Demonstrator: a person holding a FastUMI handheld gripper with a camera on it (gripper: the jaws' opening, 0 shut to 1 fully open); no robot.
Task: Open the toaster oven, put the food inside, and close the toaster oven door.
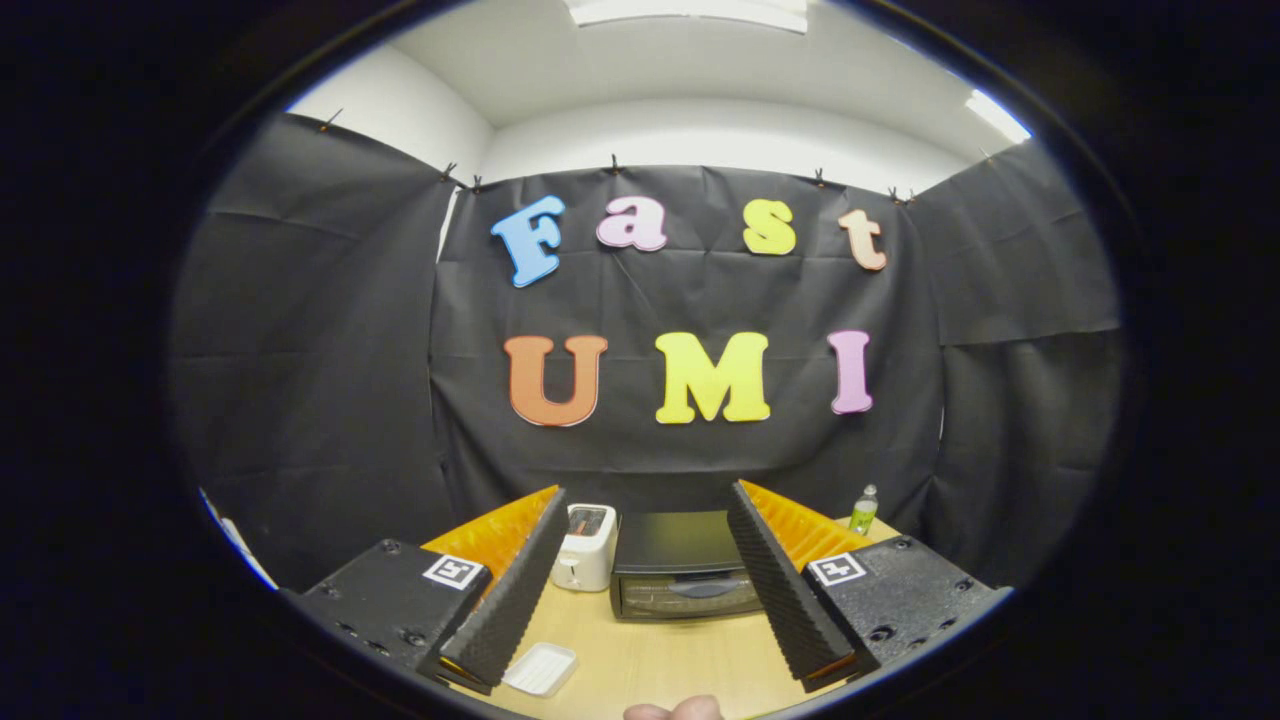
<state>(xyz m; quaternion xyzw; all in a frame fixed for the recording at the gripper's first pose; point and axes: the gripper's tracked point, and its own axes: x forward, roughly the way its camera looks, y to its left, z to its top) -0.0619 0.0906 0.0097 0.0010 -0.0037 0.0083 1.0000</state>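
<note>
A dark toaster oven (pixel 682 566) stands on the wooden table (pixel 650 655) against the black booth wall, its glass door with a curved handle (pixel 706 588) shut. It sits beyond my fingers, in the gap between them. My gripper (pixel 650 660) is open, held well back from the oven, with nothing between its ribbed fingers (pixel 510 600). A small white tray (pixel 540 668) lies on the table by the left finger's tip; it looks empty. I cannot pick out any food.
A white pop-up toaster (pixel 584 547) stands just left of the oven. A small green-labelled bottle (pixel 863 511) stands at the back right of the table. A person's fingertip (pixel 680 710) shows at the near table edge.
</note>
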